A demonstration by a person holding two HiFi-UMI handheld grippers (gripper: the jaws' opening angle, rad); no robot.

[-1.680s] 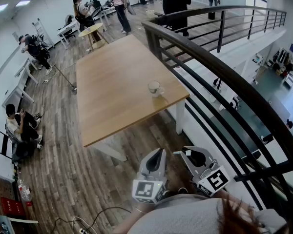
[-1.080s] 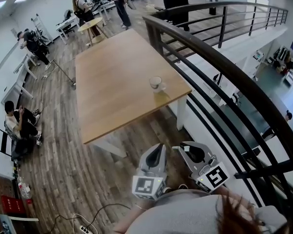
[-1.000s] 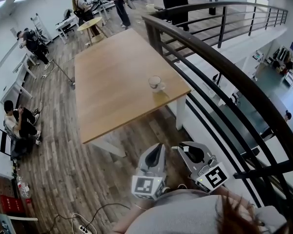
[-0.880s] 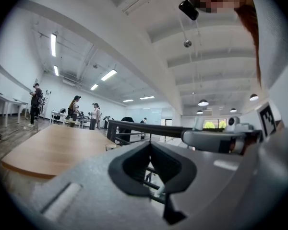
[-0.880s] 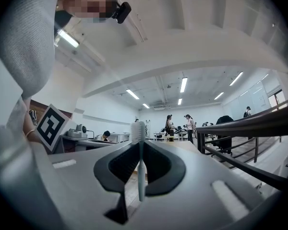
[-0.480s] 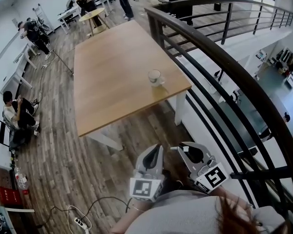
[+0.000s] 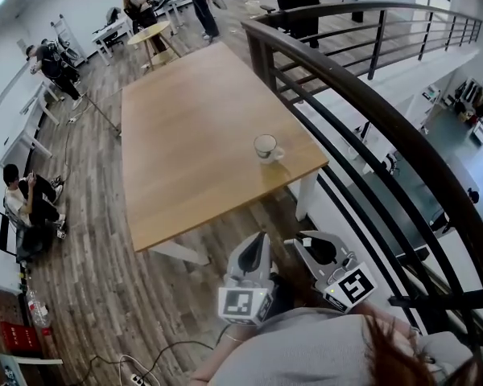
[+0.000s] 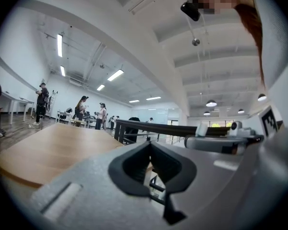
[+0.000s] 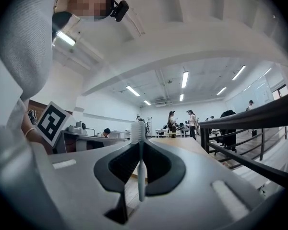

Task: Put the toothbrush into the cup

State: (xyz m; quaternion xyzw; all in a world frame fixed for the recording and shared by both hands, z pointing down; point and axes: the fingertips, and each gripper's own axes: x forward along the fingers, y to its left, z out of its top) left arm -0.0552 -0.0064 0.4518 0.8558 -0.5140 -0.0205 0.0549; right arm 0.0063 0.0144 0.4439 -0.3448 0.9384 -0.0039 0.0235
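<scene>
Two claws, the left gripper [image 7: 262, 238] and the right gripper [image 7: 299, 244], were carried side by side and level in front of the person in the head view. Against the frames just before, the table [image 7: 185, 135] and the cup [image 7: 266, 147] had slid lower in the frame and nearer to both. The walk-up was therefore judged under way, though the cup was well apart from either claw. The cup stood upright near the table's right edge, close to the corner above a white leg [image 7: 307, 195]. A dark railing [image 7: 370, 119] ran along the right, just beside the right gripper, and would probably cramp any swing on that side. Bare floor [image 7: 217, 232] lay between grippers and table. Several people [image 7: 197, 2] stood at far benches, none in the path. In the left gripper view the claw's tips met with nothing between them. The tabletop lay ahead to the left and the railing ahead to the right, and the cup could not be made out. In the right gripper view the jaws were clamped on the toothbrush [image 9: 140, 164], which stood upright, bristle head above the tips and handle end below. The table's end showed beyond, the railing at right. Pickup was thus judged done, with approach and insertion remaining.
</scene>
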